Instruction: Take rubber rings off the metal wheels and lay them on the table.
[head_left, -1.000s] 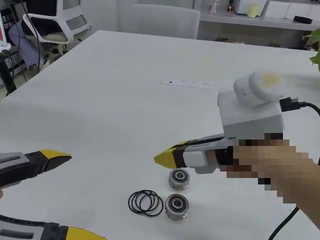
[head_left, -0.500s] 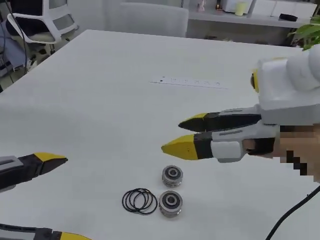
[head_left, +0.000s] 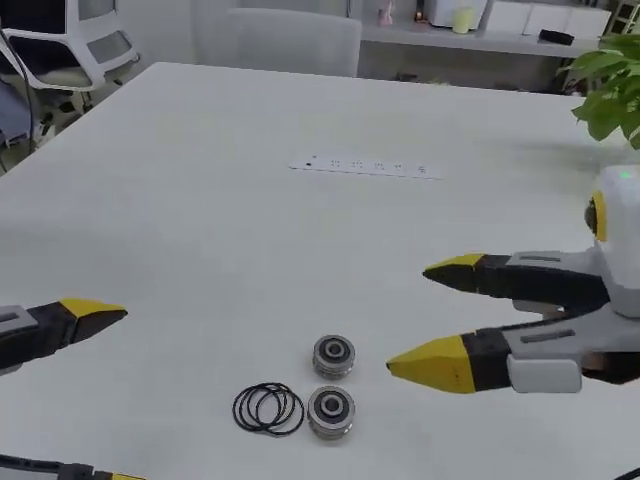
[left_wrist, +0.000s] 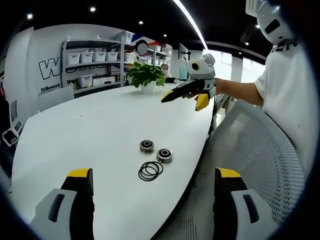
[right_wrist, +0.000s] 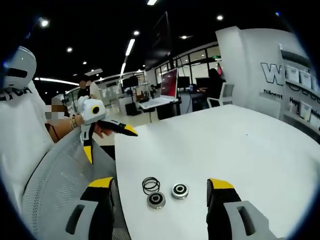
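Yellow tips cap the black fingers (head_left: 440, 362) of my right gripper (head_left: 408, 320). They stand wide apart with nothing between them, held above the tabletop (head_left: 200, 200) to the right of the work. My left gripper (head_left: 118, 395) comes in from the left edge of the head view. Its fingers are spread just as wide and are empty too, the lower one mostly cut off at the bottom edge of that view.

Between the two grippers, near my edge of the white tabletop, lie the things I am working on. Two metal wheels rest on their sides close together, the farther wheel (head_left: 333, 354) and the nearer wheel (head_left: 330, 411). Each is a bright rim around a dark centre. I cannot tell whether either carries a ring in its groove. Just left of the nearer wheel, the rubber rings (head_left: 268, 408) lie flat on the tabletop as a small heap of thin black loops overlapping each other. Their edge comes right up to that wheel, but I cannot tell whether they touch.

Farther out, a white power strip (head_left: 365, 167) lies across the middle of the tabletop, well apart from the wheels. A green plant (head_left: 610, 95) leans in at the far right, and an office chair (head_left: 60, 50) stands beyond the far left corner. In the left gripper view a grey mesh chair back (left_wrist: 250, 145) sits beside the tabletop's edge.
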